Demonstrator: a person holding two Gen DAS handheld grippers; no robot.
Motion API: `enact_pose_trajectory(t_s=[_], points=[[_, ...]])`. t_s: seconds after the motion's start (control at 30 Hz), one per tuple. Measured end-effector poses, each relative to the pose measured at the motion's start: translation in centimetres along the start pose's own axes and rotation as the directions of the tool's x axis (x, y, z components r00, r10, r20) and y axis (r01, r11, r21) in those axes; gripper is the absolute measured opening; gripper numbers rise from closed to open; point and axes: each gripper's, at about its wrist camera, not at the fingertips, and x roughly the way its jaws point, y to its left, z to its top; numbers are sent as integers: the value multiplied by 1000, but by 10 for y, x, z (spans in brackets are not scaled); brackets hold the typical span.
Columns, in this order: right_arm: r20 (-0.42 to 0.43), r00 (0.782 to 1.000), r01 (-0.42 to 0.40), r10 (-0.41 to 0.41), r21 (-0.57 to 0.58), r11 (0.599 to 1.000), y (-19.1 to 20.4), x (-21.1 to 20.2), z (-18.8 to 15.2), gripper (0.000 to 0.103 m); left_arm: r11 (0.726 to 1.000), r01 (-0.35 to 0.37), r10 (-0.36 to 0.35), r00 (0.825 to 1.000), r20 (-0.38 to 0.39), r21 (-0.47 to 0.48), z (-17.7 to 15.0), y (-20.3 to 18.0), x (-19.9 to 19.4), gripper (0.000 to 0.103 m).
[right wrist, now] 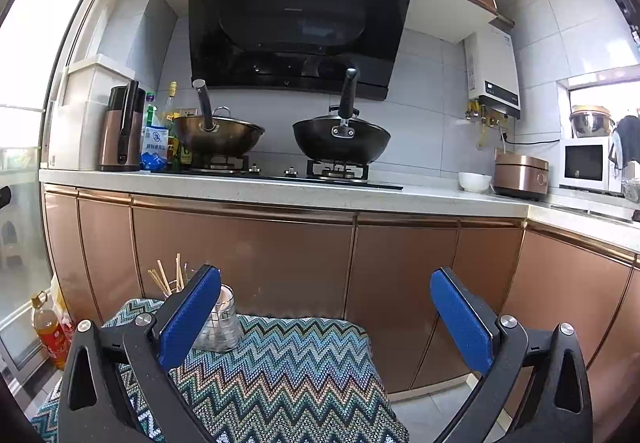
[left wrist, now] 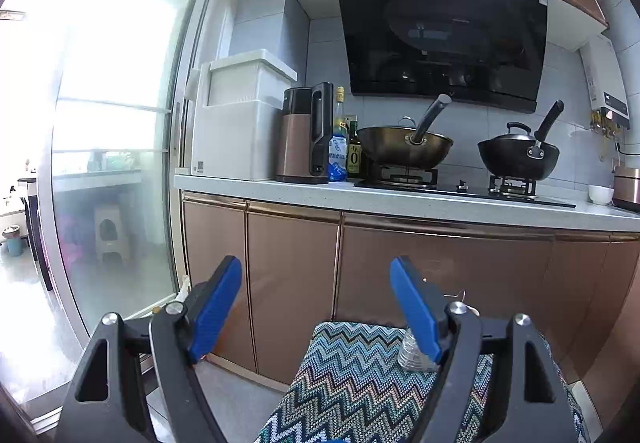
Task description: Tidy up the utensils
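Note:
A clear glass holder [right wrist: 219,327] with several wooden chopsticks [right wrist: 168,277] sticking up stands on a zigzag-patterned cloth surface [right wrist: 296,367], partly hidden behind my right gripper's left finger [right wrist: 192,317]. The same holder shows as a clear glass base [left wrist: 412,353] behind a finger in the left wrist view. My right gripper [right wrist: 326,317] is open and empty above the cloth. My left gripper [left wrist: 316,307] is open and empty, over the cloth's left edge [left wrist: 360,371].
Copper cabinet doors [right wrist: 240,259] stand close behind the cloth. On the counter [right wrist: 360,199] are two woks [right wrist: 340,141] on a hob, a kettle [left wrist: 306,135], bottles, a white bowl [right wrist: 474,181] and a rice cooker [right wrist: 520,175]. An oil bottle [right wrist: 48,331] stands on the floor at left.

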Motion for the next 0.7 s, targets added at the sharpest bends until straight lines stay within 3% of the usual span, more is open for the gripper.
enact_pose_trajectory(t_s=[0.7], points=[[-7, 1000, -2, 2, -11, 1000, 5, 0, -2, 103, 1000, 10, -10, 1000, -4, -7, -2, 3, -2, 76]])
